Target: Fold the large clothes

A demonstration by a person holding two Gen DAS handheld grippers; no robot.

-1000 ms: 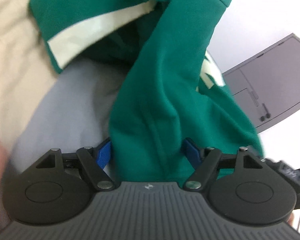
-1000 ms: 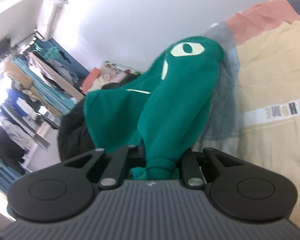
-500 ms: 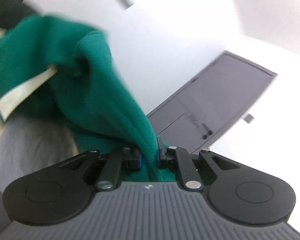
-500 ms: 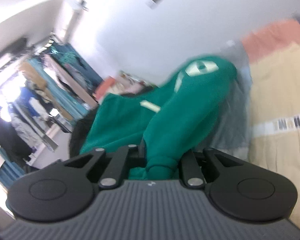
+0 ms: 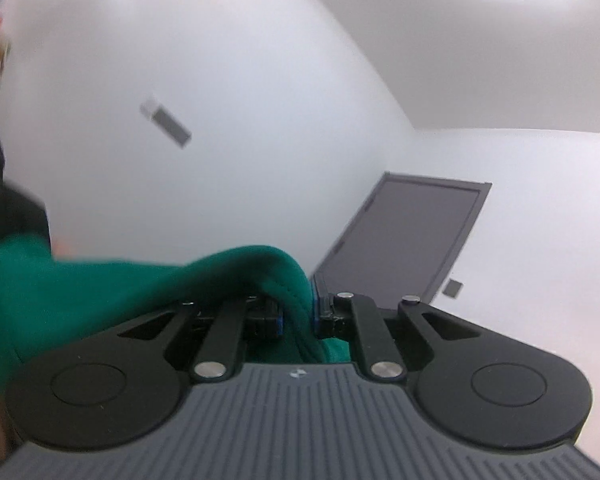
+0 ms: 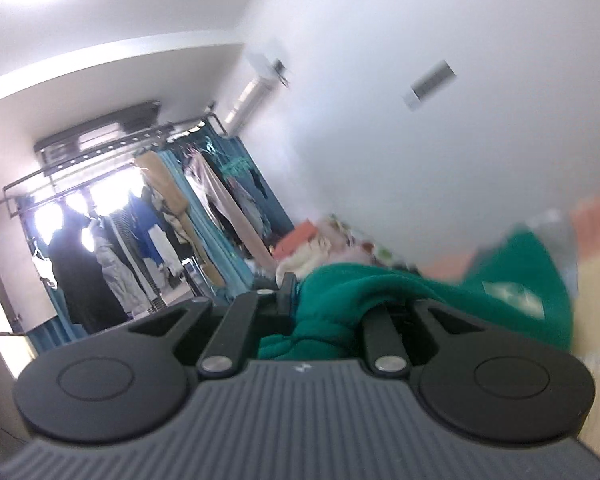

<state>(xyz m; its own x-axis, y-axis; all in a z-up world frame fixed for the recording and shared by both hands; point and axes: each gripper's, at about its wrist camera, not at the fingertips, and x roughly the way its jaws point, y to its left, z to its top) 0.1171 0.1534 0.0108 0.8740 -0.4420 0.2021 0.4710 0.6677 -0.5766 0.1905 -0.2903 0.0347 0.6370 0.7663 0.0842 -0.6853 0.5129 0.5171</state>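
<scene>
Left tongs (image 5: 296,316): jaws have just been closing and are clamped on a fold of the green sweatshirt (image 5: 100,292). Right tongs (image 6: 328,312): clamped on another bunched part of the sweatshirt. The garment hangs between both tongs, lifted above the bed (image 6: 596,264), grey door (image 5: 400,240) beyond.

No readable text, label, brand or number is found in either view. A small pale emblem is seen on the grey ribbed body of the left gripper (image 5: 296,316) and of the right gripper (image 6: 324,300), but no letters are formed by it. A pale mark on the green garment (image 6: 512,296) is too blurred to be read.
</scene>
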